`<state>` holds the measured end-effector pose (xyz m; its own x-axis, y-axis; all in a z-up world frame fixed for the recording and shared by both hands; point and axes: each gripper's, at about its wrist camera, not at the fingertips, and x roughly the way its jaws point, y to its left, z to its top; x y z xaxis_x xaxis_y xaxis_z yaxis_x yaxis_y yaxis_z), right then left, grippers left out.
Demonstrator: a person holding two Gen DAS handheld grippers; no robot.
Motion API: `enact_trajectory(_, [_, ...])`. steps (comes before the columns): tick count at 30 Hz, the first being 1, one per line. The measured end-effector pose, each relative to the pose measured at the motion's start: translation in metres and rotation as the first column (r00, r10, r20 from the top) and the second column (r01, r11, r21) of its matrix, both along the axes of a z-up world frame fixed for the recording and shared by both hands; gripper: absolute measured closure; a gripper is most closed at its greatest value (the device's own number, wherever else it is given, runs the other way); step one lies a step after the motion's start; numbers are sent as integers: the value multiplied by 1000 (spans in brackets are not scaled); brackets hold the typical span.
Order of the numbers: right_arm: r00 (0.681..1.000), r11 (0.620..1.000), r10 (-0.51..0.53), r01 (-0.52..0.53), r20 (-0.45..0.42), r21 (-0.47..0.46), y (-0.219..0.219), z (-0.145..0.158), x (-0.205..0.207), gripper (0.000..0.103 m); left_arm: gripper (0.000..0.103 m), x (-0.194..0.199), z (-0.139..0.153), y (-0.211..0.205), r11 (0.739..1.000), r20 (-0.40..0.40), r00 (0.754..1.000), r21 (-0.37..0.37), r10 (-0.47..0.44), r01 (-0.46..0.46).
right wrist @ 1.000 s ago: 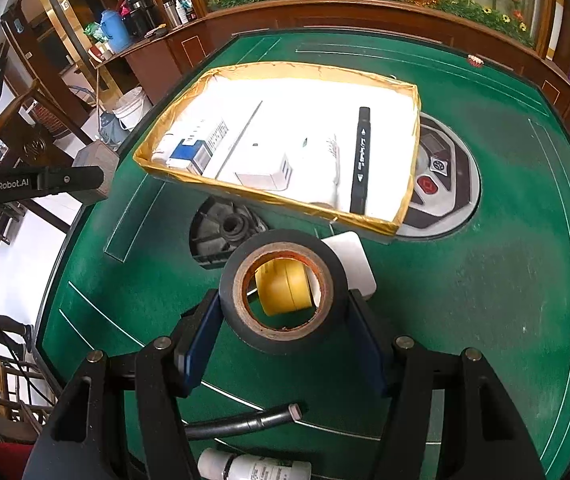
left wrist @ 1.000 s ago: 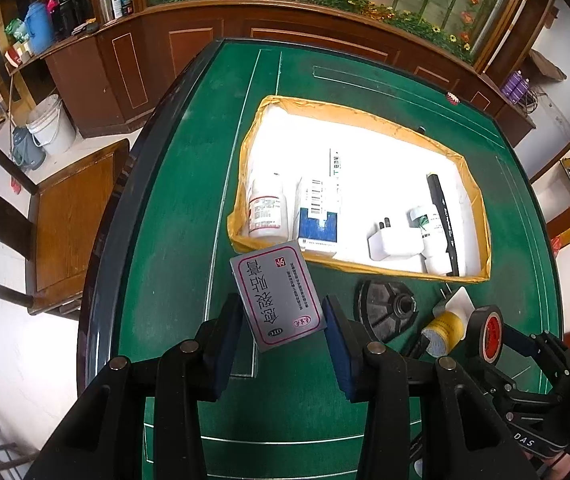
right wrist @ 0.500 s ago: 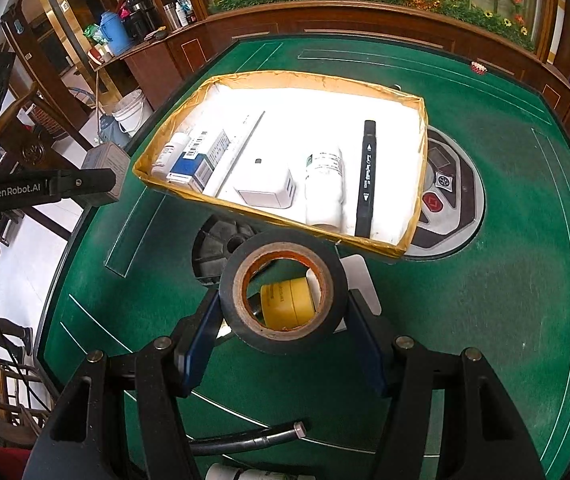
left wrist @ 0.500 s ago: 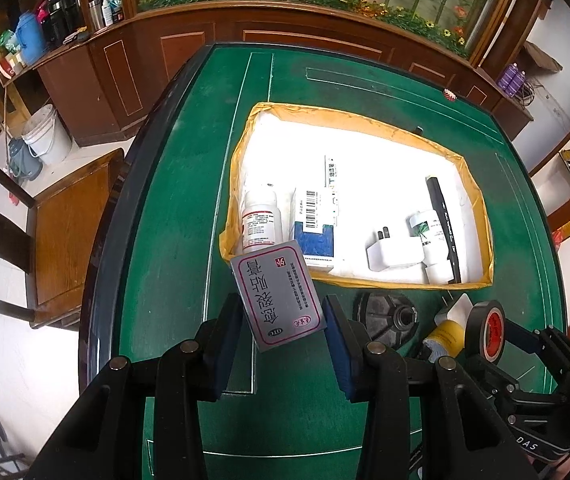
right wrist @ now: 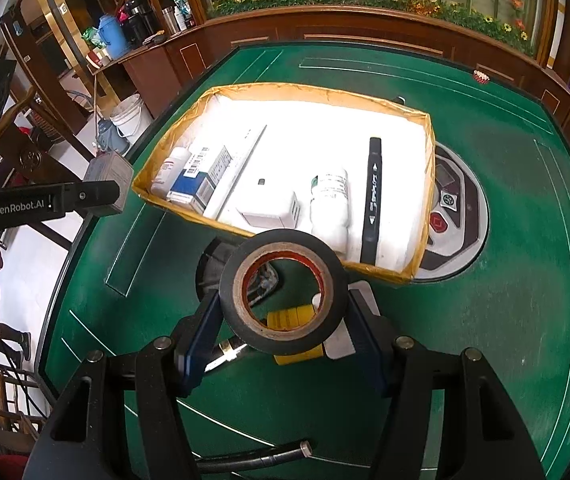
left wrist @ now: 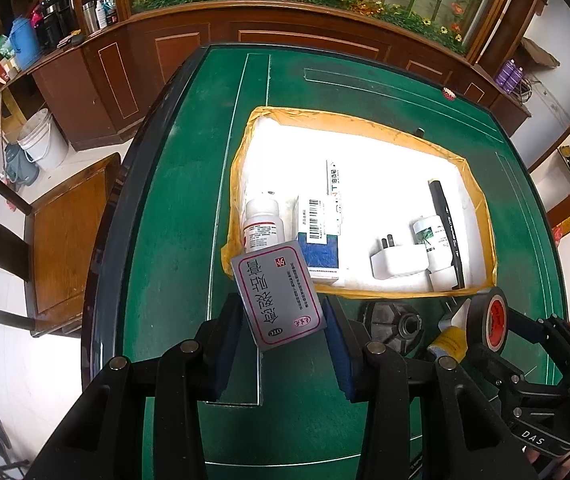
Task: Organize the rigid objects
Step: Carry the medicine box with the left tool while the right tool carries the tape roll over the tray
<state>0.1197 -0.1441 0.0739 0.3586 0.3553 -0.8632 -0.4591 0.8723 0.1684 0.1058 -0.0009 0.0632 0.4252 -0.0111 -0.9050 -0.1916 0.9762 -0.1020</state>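
My left gripper (left wrist: 283, 320) is shut on a grey medicine box (left wrist: 278, 294) with a pink border, held above the green table just short of the near left corner of the yellow-rimmed tray (left wrist: 241, 148). My right gripper (right wrist: 283, 316) is shut on a black tape roll (right wrist: 325, 264), held upright above the table at the tray's near rim (right wrist: 381, 270). The tray holds a white pill bottle (left wrist: 262, 224), a blue and white box (left wrist: 319, 236), a white plug adapter (left wrist: 399, 260), a second white bottle (right wrist: 329, 196) and a black marker (right wrist: 373, 196).
On the table by the tray lie a yellow tape roll (right wrist: 291, 320), a white flat piece (right wrist: 359, 296), a black round part (left wrist: 395, 322) and a black cable (right wrist: 257, 458). A grey control panel (right wrist: 453, 216) sits right of the tray. A wooden chair (left wrist: 61, 240) stands left of the table.
Both grippers have risen and moved toward the tray with their loads. The medicine box now overlaps the tray's near left corner, and the black tape roll reaches its near rim.
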Motion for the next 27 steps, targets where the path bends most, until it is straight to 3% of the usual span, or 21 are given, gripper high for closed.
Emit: enact_trajectory(27, [999,999,-34,34,38,-22,34,8,61,42,60,61,-14,5,996,-16,996,-9,-91,91])
